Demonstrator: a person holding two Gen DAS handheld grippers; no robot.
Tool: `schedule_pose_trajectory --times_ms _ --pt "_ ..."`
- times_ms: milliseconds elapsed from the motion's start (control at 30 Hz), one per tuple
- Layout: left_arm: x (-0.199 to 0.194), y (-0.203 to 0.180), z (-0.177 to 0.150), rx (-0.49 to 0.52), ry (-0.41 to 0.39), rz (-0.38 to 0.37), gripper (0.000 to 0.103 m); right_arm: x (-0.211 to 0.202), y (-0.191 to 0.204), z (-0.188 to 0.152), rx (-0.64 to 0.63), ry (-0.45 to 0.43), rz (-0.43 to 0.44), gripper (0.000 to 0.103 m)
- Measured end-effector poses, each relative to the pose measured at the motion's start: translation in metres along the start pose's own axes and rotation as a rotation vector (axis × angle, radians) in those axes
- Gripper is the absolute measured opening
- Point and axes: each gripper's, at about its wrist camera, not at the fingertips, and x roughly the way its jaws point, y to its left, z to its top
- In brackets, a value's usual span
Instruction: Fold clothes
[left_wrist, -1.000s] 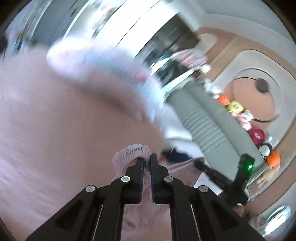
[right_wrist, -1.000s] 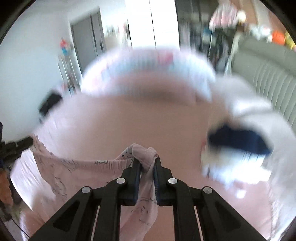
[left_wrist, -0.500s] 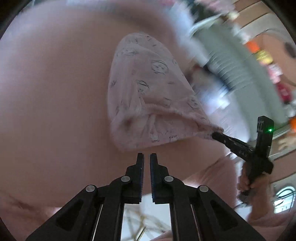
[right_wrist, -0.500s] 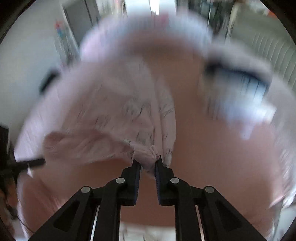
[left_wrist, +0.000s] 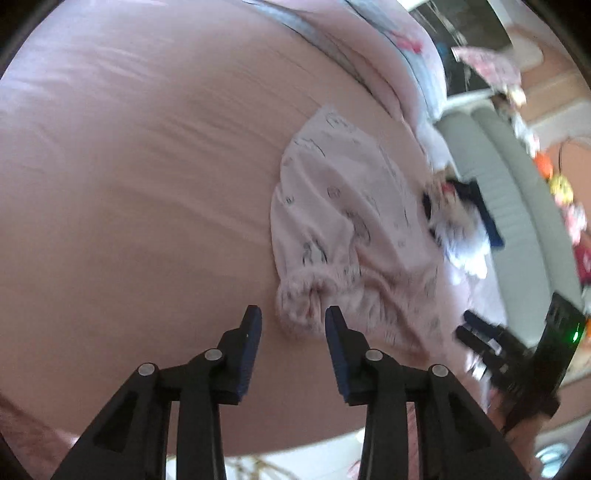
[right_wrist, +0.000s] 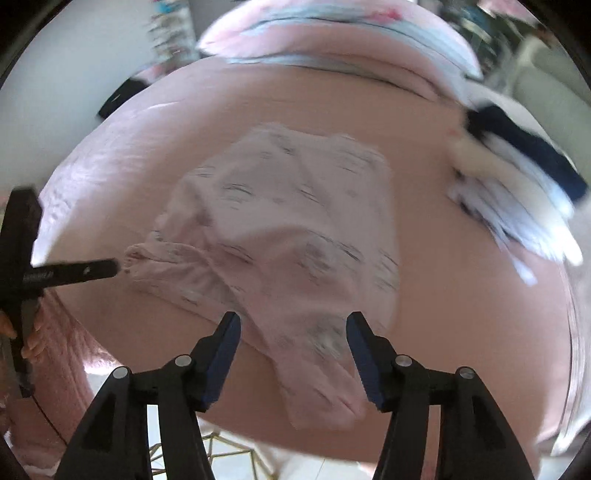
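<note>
Two claws: both black, angular, with blue pads, pointing down at the bed.
Left claw (left_wrist: 293, 325): jaws opening, pads apart; the garment's gathered band sits just between the tips, not pinched.
Right claw (right_wrist: 293, 332): jaws opening wider; a soft flap of the garment lies between the fingers, untouched by the pads.
Garment (right_wrist: 280, 229): pale pink, thin knit with small grey printed figures, lying crumpled in loose folds on the bed; one edge is a ruffled elastic band (left_wrist: 303, 299).
Garment's place: on the sheet, near the bed's front edge, below both claws; the left claw's finger (right_wrist: 74, 271) points at its left corner.
Sheet (left_wrist: 147, 184): smooth pink cloth, faintly creased, covering the whole bed.
Pillow (right_wrist: 332, 33): beyond the garment, at the bed's far end, a plump pink roll with pale blue stripes.
Clothes pile (right_wrist: 517, 177): right of the garment, white and dark navy, blurred.
Sofa (left_wrist: 517, 192): right of the garment past the pile, grey-green, ribbed cushions, with bright toys (left_wrist: 561, 184) along its back.
Floor: under the bed's front edge, pale, with a thin gold wire frame (right_wrist: 229, 454).
Wall (right_wrist: 92, 66): left of the pillow, plain white.
</note>
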Motion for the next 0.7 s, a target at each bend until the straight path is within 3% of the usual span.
schedule_pose_trajectory --times_ms 133,267,333,433,533,700 --pt "0.011 -0.026 -0.001 0.116 -0.001 0.040 0.019 0.055 0.031 -0.004 -0.027 0.079 0.014 0.059" --pt "0.009 -0.048 -0.008 0.229 0.018 -0.046 0.020 0.074 0.057 0.015 -0.115 0.038 0.107 0.059" --pt "0.006 -0.045 -0.011 0.254 0.006 -0.048 0.020 0.089 0.068 0.019 -0.138 0.064 0.113 0.059" --pt "-0.004 -0.035 -0.016 0.282 -0.012 -0.018 0.020 0.111 0.061 0.037 -0.080 0.112 0.205 0.058" --pt "-0.008 -0.011 -0.012 0.222 -0.025 -0.008 0.020 0.114 0.055 0.055 -0.022 0.093 0.287 0.055" --pt "-0.003 0.013 -0.003 0.134 -0.021 -0.006 0.020 0.109 0.059 0.088 0.027 0.031 0.211 0.056"
